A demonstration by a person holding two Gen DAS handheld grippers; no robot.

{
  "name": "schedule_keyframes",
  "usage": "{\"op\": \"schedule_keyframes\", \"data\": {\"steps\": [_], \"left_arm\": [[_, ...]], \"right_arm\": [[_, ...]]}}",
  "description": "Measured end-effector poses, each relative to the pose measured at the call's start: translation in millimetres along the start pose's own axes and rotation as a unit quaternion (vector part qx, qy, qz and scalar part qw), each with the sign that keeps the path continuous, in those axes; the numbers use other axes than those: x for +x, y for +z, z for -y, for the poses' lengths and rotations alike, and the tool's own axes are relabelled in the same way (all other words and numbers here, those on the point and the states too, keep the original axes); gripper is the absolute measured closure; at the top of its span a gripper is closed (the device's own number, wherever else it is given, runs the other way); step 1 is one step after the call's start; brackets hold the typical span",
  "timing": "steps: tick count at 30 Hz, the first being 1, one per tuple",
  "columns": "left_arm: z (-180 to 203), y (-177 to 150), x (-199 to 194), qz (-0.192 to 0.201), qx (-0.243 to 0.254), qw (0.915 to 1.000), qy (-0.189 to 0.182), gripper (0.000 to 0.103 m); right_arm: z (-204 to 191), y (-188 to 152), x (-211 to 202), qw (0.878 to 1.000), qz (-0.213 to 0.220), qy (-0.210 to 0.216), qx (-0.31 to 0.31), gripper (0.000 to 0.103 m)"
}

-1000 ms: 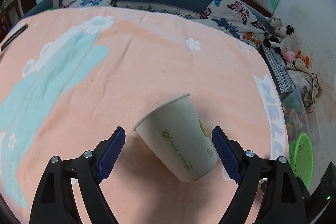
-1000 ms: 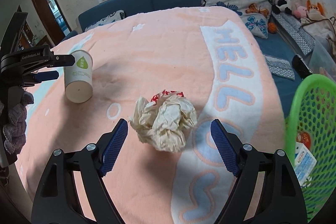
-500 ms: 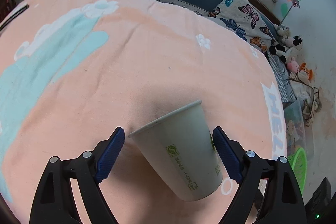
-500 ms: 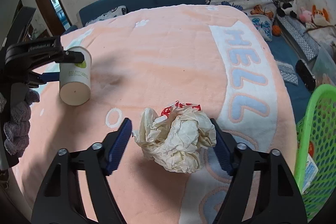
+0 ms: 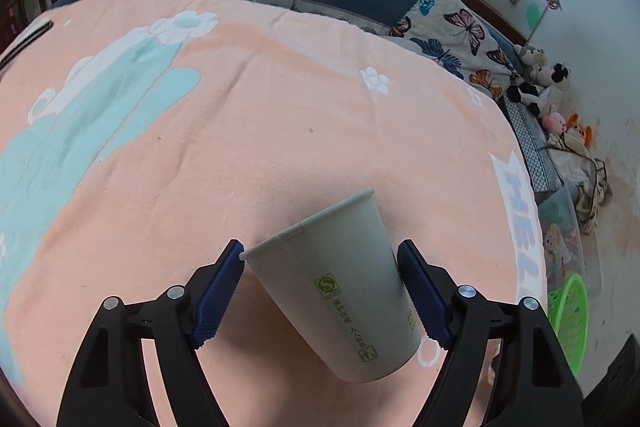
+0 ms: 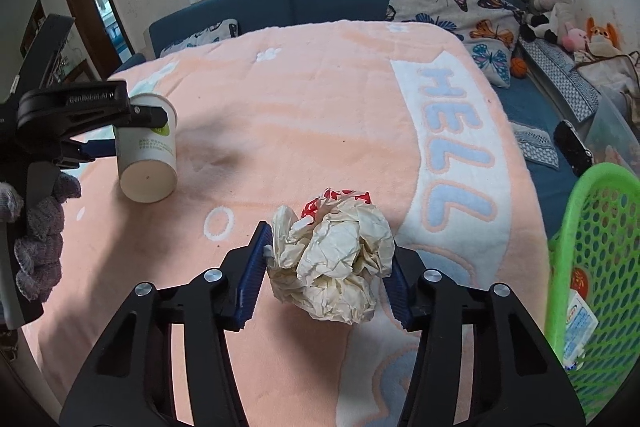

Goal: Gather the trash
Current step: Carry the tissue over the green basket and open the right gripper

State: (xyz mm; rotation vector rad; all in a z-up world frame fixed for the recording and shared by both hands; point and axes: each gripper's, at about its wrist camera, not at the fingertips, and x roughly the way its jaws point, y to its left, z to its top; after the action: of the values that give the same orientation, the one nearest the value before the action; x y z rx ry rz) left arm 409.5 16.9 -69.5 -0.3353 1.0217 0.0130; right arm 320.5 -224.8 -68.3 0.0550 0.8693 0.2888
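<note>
Paper cup (image 5: 340,291) in left view: tilted between the left gripper (image 5: 320,291) pads, both touching its wall, so it looks clamped; blanket (image 5: 240,131) is bare beyond. Right view: right gripper (image 6: 328,267) squeezes the crumpled paper wad (image 6: 332,259) on both sides, near edge of bed. Green basket (image 6: 600,267) sits close right, path looks unobstructed.

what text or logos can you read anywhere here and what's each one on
"HELL": big blue letters on the peach blanket; any further letters are hidden behind the right tool.
"GenRobot.AI": on the left tool as the right camera sees it, blurred but just readable.
Green square logo with an "S" on the paper cup; the Chinese print below it is too small to read.
Carton in the green basket: print too blurred.
</note>
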Motion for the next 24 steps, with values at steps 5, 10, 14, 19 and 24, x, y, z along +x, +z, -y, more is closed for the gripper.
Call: {"op": "schedule_keyframes", "data": {"steps": [5,10,14,19,24], "left_arm": [[7,-7,-20,0.012,0.019,0.9995,-0.022,0.029],[22,-17,-40,0.013,0.042,0.9978,-0.05,0.029],[41,-28,-55,0.019,0.063,0.9957,-0.066,0.029],[62,-40,-66,0.022,0.082,0.9935,-0.076,0.029],[87,-52,-75,0.021,0.102,0.9908,-0.086,0.029]], "right_arm": [[3,-3,-17,1.0,0.012,-0.002,0.008,0.05],[11,-9,-41,0.999,0.026,-0.01,0.018,0.05],[20,-17,-58,0.999,0.033,-0.023,0.025,0.05],[32,-27,-82,0.998,0.042,-0.037,0.032,0.05],[48,-39,-103,0.996,0.049,-0.053,0.043,0.05]]}}
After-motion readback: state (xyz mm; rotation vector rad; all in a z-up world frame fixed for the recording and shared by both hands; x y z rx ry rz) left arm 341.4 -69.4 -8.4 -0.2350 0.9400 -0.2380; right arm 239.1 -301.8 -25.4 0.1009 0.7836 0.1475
